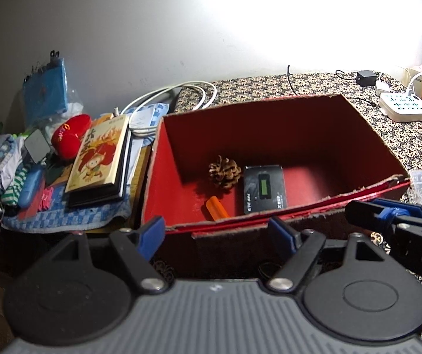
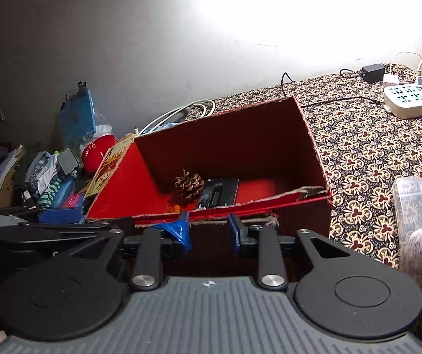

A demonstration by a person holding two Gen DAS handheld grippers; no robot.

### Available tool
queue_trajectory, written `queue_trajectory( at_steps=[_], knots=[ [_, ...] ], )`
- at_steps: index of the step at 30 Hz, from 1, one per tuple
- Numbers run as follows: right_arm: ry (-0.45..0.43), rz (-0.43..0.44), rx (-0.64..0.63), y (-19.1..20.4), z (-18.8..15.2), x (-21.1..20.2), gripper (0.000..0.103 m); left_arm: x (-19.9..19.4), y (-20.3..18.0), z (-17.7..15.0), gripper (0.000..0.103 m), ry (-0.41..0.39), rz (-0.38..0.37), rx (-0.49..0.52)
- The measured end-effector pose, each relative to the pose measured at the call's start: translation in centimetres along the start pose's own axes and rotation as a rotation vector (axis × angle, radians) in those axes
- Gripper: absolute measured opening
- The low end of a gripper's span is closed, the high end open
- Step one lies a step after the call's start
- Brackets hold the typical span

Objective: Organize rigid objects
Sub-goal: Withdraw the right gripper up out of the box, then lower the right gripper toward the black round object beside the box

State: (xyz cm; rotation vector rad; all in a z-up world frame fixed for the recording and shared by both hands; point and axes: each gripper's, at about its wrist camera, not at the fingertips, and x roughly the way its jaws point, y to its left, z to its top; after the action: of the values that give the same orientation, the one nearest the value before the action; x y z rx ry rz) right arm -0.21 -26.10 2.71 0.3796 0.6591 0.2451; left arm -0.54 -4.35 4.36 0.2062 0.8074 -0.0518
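Three items, a brown pinecone (image 1: 223, 173), black gadget (image 1: 264, 188) and orange stub (image 1: 217, 207), lie in the red cardboard box (image 1: 299, 112) beyond the gaping, empty left gripper (image 1: 216, 231). From the right wrist view, the right gripper (image 2: 209, 231), jaws narrowly parted and empty, nears the box's frayed front wall, which could snag or crumple.

The right gripper (image 2: 209, 231), jaws apart and empty, hangs before a red box (image 2: 311, 153) holding a pinecone (image 2: 189, 183).
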Motion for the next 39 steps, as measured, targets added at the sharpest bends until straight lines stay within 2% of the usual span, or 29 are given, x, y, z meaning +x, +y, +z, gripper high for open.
queue_trajectory(
  at_steps=[7, 13, 18, 27, 34, 39],
  knots=[
    [0.016, -0.001, 0.015, -0.4, -1.1, 0.2, 0.011, 0.4, 0.5, -1.3, 0.080, 0.021, -0.010, -0.008],
    [0.065, -0.003, 0.035, -0.9, -2.3, 1.0, 0.011, 1.4, 1.4, -3.2, 0.080, 0.059, -0.045, -0.016],
    [0.112, -0.012, 0.024, -1.5, -3.9, 1.6, 0.011, 2.1, 2.1, -6.0, 0.080, 0.084, -0.101, -0.009],
    [0.208, -0.036, 0.056, -3.1, -6.7, 2.6, 0.011, 4.0, 3.4, -11.7, 0.080, 0.191, -0.197, -0.035],
    [0.231, -0.018, 0.037, -2.3, -7.0, 3.7, 0.011, 3.7, 3.3, -12.1, 0.080, 0.154, -0.245, -0.043],
    [0.249, 0.003, 0.005, -1.7, -6.7, 4.9, 0.011, 4.1, 3.0, -12.1, 0.080, 0.157, -0.288, -0.037]
  ],
)
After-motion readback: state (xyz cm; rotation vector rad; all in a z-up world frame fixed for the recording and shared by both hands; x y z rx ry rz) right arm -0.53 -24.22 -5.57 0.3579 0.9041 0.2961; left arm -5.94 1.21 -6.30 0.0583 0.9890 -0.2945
